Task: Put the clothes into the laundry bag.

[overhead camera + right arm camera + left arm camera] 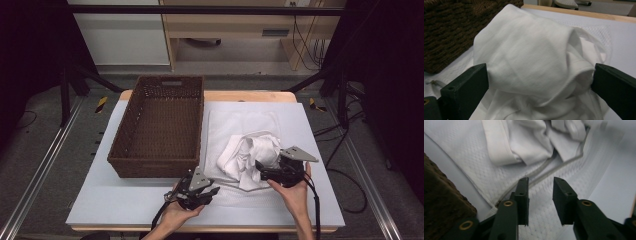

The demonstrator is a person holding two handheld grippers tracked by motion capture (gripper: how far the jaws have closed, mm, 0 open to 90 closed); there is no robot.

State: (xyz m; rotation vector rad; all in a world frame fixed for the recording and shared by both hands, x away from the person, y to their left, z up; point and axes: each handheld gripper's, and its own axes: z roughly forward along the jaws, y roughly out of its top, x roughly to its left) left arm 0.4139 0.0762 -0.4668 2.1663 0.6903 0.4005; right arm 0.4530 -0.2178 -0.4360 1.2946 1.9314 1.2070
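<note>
Where crumpled white cloth (pixel 252 152) lies, woven basket (pixel 159 125)

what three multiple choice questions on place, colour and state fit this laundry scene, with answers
1. Where is the wicker basket relative to the crumpled white garment?
A. to its left
B. to its right
C. on top of it

2. What colour is the basket?
A. white
B. dark brown
C. blue

3. How do the right gripper's jaws stand?
A. shut with nothing between
B. wide, garment bunched between them
C. gripping the basket rim

Answers: 1 A, the high view shows the basket left of the garment. 2 B, its weave is dark brown. 3 B, the right gripper view shows cloth between wide jaws.
</note>
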